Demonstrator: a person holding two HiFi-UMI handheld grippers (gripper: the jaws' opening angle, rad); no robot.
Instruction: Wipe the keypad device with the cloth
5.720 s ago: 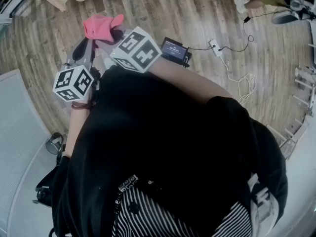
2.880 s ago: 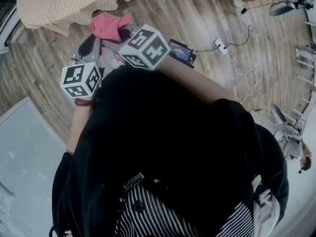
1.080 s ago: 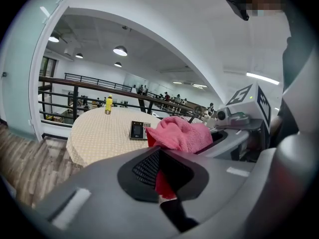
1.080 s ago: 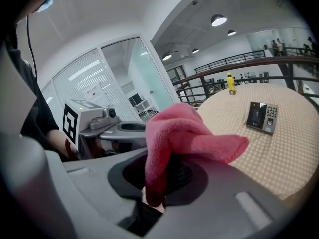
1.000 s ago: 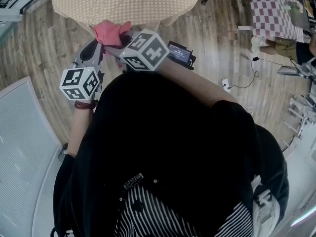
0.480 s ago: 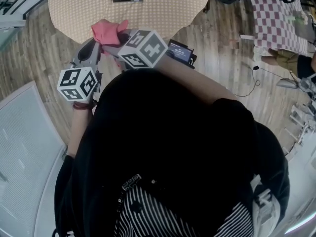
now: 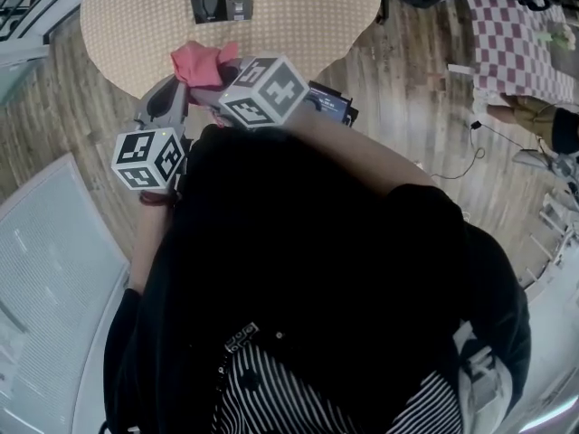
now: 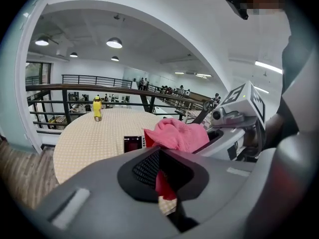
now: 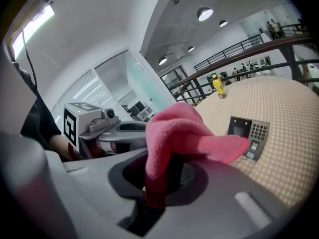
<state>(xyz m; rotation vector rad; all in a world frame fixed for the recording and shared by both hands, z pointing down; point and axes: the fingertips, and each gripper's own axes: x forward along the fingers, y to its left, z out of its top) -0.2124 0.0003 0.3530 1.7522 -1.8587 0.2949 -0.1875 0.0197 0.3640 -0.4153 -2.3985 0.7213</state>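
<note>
The keypad device, black with a grey key block, lies flat on the round table with a beige cover. It also shows ahead in both gripper views, keypad device and keypad device. My right gripper is shut on the pink cloth, held short of the table's near edge; the cloth bunches out of the right gripper. My left gripper sits just left of it. The left gripper shows a narrow slit between its jaws, with the cloth beyond it.
A yellow bottle stands at the table's far side, in front of a dark railing. On the wooden floor to my right lies a black device with a screen. A checkered table stands at the far right.
The beige table has come into view, then the keypad device on it, both now closer. Both grippers stay side by side with the pink cloth at their tips.
</note>
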